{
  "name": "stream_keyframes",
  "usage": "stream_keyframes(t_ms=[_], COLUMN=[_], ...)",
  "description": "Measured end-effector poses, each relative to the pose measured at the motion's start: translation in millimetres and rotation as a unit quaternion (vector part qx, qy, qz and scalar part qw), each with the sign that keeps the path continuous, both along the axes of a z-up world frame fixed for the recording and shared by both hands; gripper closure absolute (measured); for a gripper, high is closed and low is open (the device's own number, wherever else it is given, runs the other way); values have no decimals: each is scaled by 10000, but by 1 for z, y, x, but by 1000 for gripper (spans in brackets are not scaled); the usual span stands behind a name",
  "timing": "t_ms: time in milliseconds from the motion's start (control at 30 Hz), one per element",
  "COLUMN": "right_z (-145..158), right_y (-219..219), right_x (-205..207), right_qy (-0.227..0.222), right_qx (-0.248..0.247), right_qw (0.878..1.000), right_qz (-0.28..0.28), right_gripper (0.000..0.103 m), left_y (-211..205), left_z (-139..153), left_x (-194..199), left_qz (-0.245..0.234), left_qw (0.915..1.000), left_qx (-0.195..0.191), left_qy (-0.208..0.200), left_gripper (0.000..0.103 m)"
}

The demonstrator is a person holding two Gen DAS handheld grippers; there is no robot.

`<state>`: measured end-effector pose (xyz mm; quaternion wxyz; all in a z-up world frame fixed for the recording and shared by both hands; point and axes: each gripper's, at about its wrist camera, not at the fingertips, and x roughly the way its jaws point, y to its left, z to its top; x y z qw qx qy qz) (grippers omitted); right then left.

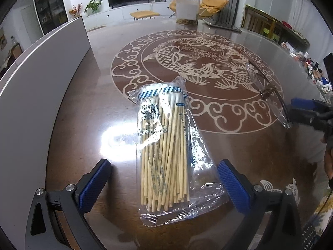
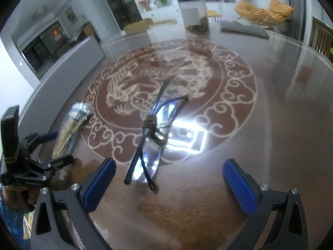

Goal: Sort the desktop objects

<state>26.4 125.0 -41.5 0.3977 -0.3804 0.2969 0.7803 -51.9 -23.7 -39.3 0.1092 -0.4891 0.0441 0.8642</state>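
Observation:
A clear plastic bag of wooden cotton swabs (image 1: 166, 150) lies on the dark round table (image 1: 239, 145). My left gripper (image 1: 164, 184) is open, its blue pads on either side of the bag's near end. Folded rimless glasses (image 2: 149, 141) lie on the table's fish pattern. My right gripper (image 2: 169, 185) is open just in front of the glasses, not touching them. The swab bag also shows in the right wrist view (image 2: 69, 129) at left, with the left gripper (image 2: 52, 148) around it. The glasses (image 1: 268, 91) and the right gripper (image 1: 291, 108) show at right in the left wrist view.
A grey upright panel (image 1: 37, 95) curves along the table's left side. A white-labelled clear container (image 1: 187, 8) and a flat grey object (image 1: 224, 26) stand at the table's far side. Cluttered small items (image 1: 312, 66) lie beyond the right edge.

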Motion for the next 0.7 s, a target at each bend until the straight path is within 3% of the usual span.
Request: stream_keyframes(t_ms=[333, 533, 700], right_z=[-11, -11, -9], right_y=[6, 6, 12], right_x=[-49, -49, -54], right_qy=[-1065, -1088, -1239], right_qx=[333, 336, 22], right_qw=[9934, 9929, 9916], right_qz=[-249, -344, -379], right_gripper=[0, 0, 0], left_y=[1, 1, 2], left_z=[-1, -2, -3], left_x=[-10, -11, -12], left_qz=[36, 41, 69], left_qw=[9995, 9995, 9996], left_qx=[83, 90, 60], left_qy=[294, 313, 252], left_gripper=[0, 0, 0])
